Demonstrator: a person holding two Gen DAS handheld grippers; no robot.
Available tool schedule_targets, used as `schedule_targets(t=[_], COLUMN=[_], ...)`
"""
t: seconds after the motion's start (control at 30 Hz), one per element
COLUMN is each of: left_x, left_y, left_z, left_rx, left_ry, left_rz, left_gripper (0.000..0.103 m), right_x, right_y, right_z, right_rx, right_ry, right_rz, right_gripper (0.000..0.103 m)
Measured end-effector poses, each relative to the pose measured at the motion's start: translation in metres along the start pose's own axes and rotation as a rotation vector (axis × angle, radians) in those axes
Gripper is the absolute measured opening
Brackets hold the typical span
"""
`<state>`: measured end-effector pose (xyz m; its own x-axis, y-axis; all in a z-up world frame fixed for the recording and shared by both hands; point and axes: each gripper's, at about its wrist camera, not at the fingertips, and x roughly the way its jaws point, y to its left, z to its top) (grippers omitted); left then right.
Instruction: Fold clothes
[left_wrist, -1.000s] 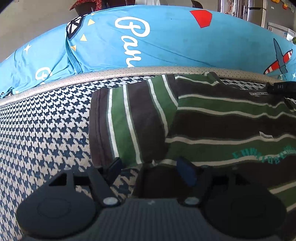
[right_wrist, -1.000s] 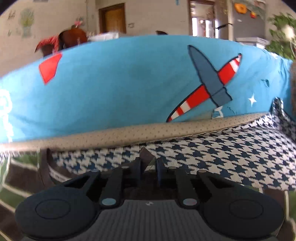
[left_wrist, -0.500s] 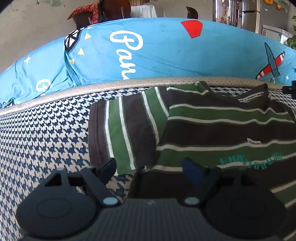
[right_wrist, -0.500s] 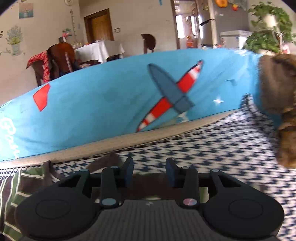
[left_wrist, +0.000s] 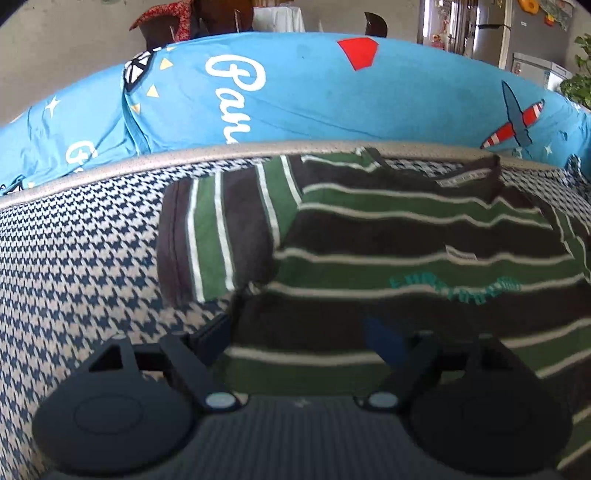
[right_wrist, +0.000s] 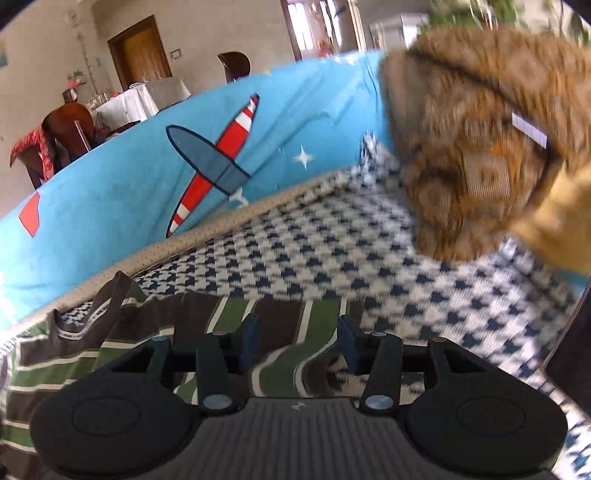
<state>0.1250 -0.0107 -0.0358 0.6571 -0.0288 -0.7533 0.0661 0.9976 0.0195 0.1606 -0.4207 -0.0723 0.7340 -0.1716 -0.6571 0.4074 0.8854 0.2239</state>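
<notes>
Striped shirt (left_wrist: 406, 236) lies flat on the houndstooth bed (left_wrist: 74, 258), centre-right of frame; left gripper (left_wrist: 295, 336) open over its lower edge; right gripper (right_wrist: 295, 339) open above the sleeve, probably not touching; pinch both edges squarely, lift evenly, fold inward.

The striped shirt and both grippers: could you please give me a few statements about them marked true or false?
1. The striped shirt lies on the houndstooth cover. True.
2. The left gripper is clamped on a sleeve. False: its jaws stand open, holding nothing.
3. The right gripper is open over the shirt's edge. True.
4. The shirt is red and white. False: it is green and dark brown with white lines.
5. A brown garment shows in the right wrist view. True.
</notes>
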Motion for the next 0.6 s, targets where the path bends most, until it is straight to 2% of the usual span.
schedule_targets(t=[0.13,0.23,0.27,0.3,0.33,0.43,0.53,0.6], left_x=[0.0,0.003,0.004,0.005,0.006,0.009,0.009,0.009], left_y=[-0.013,-0.016,-0.017,-0.017,-0.017,-0.016,-0.017,-0.019], left_z=[-0.004,-0.005,-0.005,-0.005,-0.006,-0.007,-0.008,-0.009], left_rx=[0.041,0.053,0.052,0.052,0.051,0.048,0.057,0.065], left_ry=[-0.004,-0.001,0.004,0.009,0.014,0.023,0.022,0.022], left_rz=[-0.02,-0.021,-0.022,-0.024,-0.023,-0.026,-0.027,-0.032], left_gripper=[0.083,0.083,0.083,0.083,0.083,0.083,0.083,0.083], right_x=[0.012,0.017,0.018,0.02,0.021,0.018,0.007,-0.001], right_y=[-0.004,0.002,0.006,0.009,0.011,0.016,0.017,0.01], right_z=[-0.004,-0.007,-0.008,-0.008,-0.008,-0.009,-0.006,-0.002], right_rx=[0.053,0.038,0.021,0.006,-0.004,-0.015,-0.018,0.027], right_ry=[0.023,-0.003,-0.007,-0.007,-0.002,-0.032,-0.105,-0.14], right_rz=[0.007,-0.013,-0.02,-0.029,-0.042,-0.071,-0.15,-0.196], right_gripper=[0.047,0.048,0.043,0.034,0.015,0.009,0.008,0.008])
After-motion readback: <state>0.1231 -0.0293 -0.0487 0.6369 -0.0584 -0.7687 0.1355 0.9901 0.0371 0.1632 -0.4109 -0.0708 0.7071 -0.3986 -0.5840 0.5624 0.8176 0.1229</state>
